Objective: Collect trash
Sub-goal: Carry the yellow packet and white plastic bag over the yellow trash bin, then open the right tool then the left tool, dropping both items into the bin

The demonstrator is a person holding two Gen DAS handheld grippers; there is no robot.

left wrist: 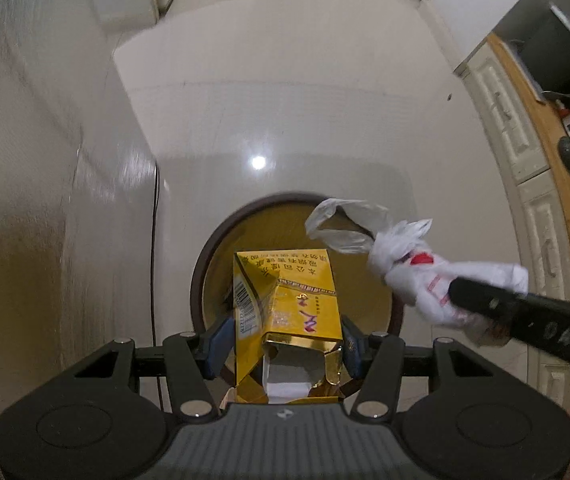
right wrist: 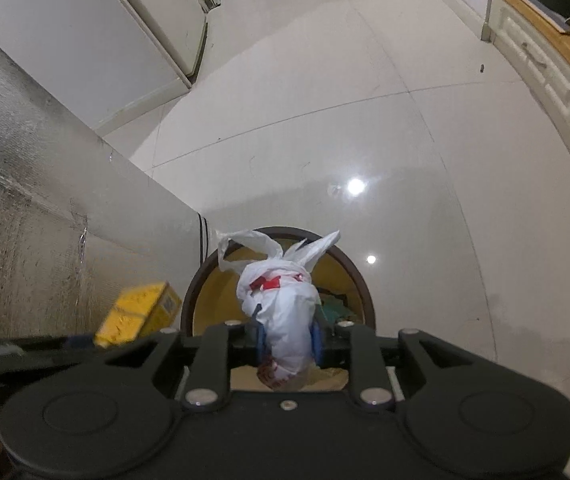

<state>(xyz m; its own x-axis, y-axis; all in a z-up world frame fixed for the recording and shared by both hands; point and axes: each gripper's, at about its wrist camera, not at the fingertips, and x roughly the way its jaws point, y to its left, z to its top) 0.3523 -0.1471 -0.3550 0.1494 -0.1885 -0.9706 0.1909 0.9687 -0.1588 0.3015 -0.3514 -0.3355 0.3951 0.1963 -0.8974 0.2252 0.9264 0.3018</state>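
My left gripper [left wrist: 285,344] is shut on a yellow cigarette box [left wrist: 285,304] with an open gold-lined top, held above a round bin [left wrist: 395,316] with a dark rim and yellow inside. My right gripper [right wrist: 287,338] is shut on a knotted white plastic bag [right wrist: 281,304] with red print, held over the same bin [right wrist: 359,280]. In the left wrist view the bag [left wrist: 413,276] hangs at the right from a black finger [left wrist: 525,320]. In the right wrist view the yellow box [right wrist: 137,314] shows at the left. Some scraps lie inside the bin.
The floor [left wrist: 305,120] is glossy white tile. A silver foil-covered wall or panel [right wrist: 25,200] stands on the left, with a white appliance [right wrist: 85,40] behind it. White cabinets with a wooden top [left wrist: 525,160] run along the right.
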